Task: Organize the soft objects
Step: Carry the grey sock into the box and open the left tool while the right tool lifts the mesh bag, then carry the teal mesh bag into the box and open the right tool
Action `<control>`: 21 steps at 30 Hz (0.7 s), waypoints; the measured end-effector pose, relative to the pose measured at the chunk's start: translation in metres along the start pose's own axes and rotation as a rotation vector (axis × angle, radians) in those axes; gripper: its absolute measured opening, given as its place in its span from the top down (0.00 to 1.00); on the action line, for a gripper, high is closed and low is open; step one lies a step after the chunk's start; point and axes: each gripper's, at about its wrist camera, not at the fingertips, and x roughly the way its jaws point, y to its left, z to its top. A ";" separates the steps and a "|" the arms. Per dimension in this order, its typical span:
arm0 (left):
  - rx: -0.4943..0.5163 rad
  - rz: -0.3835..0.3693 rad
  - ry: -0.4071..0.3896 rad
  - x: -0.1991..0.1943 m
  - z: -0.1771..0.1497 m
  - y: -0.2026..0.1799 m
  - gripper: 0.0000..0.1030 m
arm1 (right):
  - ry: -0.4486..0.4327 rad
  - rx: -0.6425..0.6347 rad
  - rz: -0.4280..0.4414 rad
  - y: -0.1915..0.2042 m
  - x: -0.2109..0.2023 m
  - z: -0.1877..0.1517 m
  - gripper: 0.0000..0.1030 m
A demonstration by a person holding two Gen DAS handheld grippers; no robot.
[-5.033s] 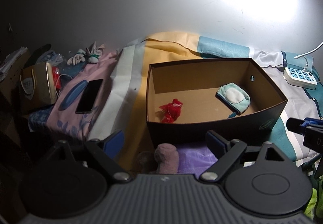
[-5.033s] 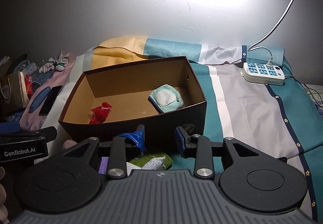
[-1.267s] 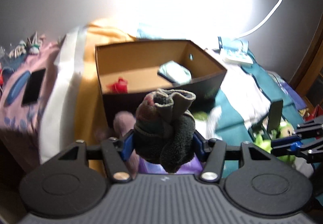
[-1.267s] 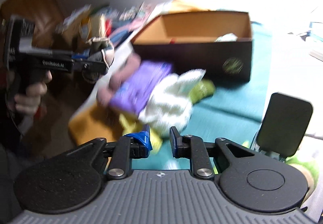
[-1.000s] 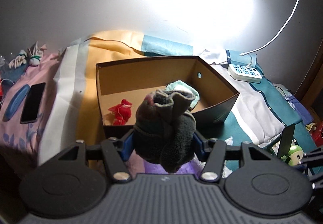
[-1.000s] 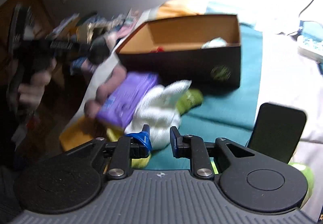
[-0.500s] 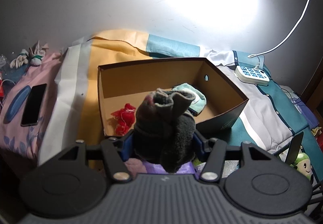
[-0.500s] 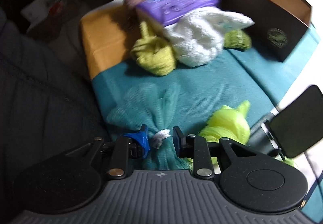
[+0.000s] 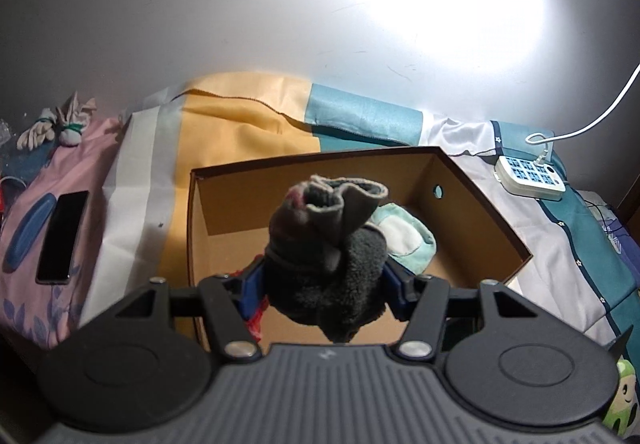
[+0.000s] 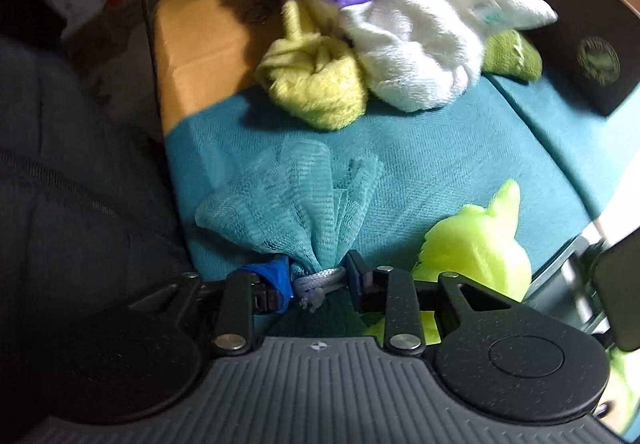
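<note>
Dark fleece bundle [image 9: 326, 258] clamped in left gripper [image 9: 324, 286], hung over open cardboard box [image 9: 486, 212] beside teal pouch [image 9: 404, 240]; teal mesh pouf [image 10: 304, 196] lay on bedsheet [image 10: 440, 152], cord end between right gripper [image 10: 318, 278] fingers, just been opening, barely apart

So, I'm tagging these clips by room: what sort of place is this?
Most likely a bedroom: the cardboard box sits on a bed with a patchwork bedsheet against a wall, with a phone and a power strip lying on the bedding.
</note>
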 end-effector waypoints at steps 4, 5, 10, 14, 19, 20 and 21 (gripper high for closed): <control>-0.026 0.017 0.047 0.030 0.002 0.004 0.43 | -0.060 0.100 0.039 -0.007 -0.001 -0.005 0.95; -0.032 0.023 0.059 0.037 0.001 0.004 0.43 | -0.070 0.119 0.040 -0.008 -0.001 -0.005 0.96; -0.036 0.038 0.096 0.059 -0.005 0.004 0.41 | -0.175 0.270 0.130 -0.020 -0.016 -0.012 1.00; -0.032 0.050 0.120 0.073 -0.008 0.004 0.40 | -0.307 0.363 0.197 -0.032 -0.038 -0.013 1.00; -0.043 0.055 0.113 0.077 -0.009 0.007 0.34 | -0.504 0.489 0.277 -0.048 -0.066 -0.006 1.00; -0.043 0.055 0.108 0.076 -0.009 0.007 0.33 | -0.504 0.489 0.277 -0.048 -0.066 -0.006 1.00; -0.041 0.058 0.104 0.075 -0.008 0.007 0.33 | -0.539 0.503 0.281 -0.051 -0.073 -0.003 1.00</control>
